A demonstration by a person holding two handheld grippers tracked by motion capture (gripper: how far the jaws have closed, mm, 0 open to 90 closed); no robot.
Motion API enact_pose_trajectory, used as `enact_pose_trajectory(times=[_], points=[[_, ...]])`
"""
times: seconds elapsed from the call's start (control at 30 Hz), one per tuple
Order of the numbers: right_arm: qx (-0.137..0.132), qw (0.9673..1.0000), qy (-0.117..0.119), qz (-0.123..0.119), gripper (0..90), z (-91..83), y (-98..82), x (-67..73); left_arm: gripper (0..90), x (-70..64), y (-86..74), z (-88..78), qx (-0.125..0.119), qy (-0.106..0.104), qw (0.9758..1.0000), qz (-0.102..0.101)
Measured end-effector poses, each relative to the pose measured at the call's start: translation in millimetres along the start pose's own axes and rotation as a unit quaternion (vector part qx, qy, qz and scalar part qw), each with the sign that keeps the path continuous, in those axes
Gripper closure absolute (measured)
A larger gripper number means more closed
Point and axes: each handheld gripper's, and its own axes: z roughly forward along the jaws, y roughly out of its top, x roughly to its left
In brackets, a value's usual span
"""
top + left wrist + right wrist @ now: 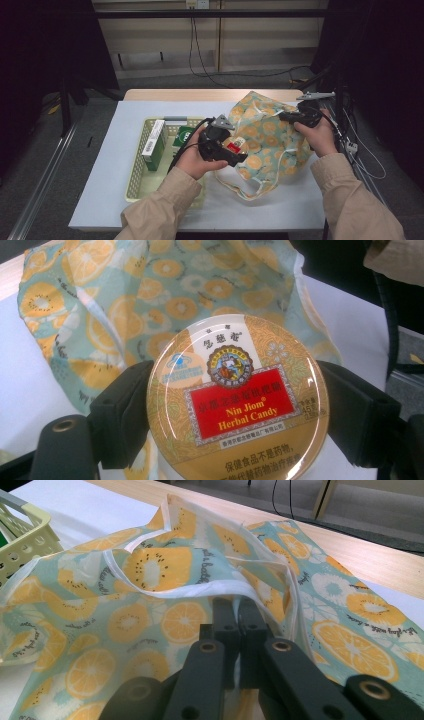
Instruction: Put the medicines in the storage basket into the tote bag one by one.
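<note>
Left gripper (235, 152) clamps a candy tin (237, 397) by its rim beside the bag (270, 135); right gripper (239, 611), closed, pinches the bag's hem. The smooth tin may slip from the pads, or catch the slack mouth and miss the bag

The bag (265, 135) is pale teal cloth with a print of orange slices and yellow-green kiwi slices, small dark lettering, and white edging. The round tin (237, 400) has a golden lid with a fine leaf pattern, a red label with yellow words, a white panel and a small blue emblem. The basket (134, 165) is pale yellow with small holes. Inside it stand a white and green box (154, 145) and a dark green packet (183, 137). The table cover (100, 175) is plain white. Both grippers have black jaws. The sleeves (160, 210) are beige.
</note>
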Motion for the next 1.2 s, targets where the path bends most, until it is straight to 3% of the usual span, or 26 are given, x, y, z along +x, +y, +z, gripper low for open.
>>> enact_pose_trajectory(times=[0.5, 0.63, 0.9, 1.03, 1.13, 1.2], points=[[0.0, 1.0, 0.007, -0.002, 90.0, -1.7, -2.0, 0.1, 20.5, -8.1, 15.6, 38.9, 0.002, 0.012, 0.9999, 0.009], [-0.003, 1.0, 0.009, -0.001, 90.0, -3.7, -2.6, -0.6, 20.5, -8.2, 17.4, 47.4, 0.002, 0.016, 0.9999, 0.001], [-0.006, 0.9999, 0.01, 0.003, 90.0, -8.0, -3.3, -1.0, 20.5, -10.6, 22.7, 64.3, 0.001, 0.028, 0.9996, 0.006], [-0.007, 0.9999, 0.013, 0.005, 90.0, -8.7, -4.7, -1.2, 20.5, -9.1, 25.2, 72.8, -0.002, 0.032, 0.9995, -0.006], [-0.007, 0.9999, 0.014, 0.004, 90.0, -9.8, -5.5, -1.2, 20.5, -7.7, 27.9, 78.0, 0.003, 0.041, 0.9992, 0.001], [-0.009, 0.9999, 0.014, 0.004, 90.0, -10.4, -5.7, -1.3, 20.5, -5.9, 29.0, 80.6, -0.001, 0.04, 0.9992, -0.007]])
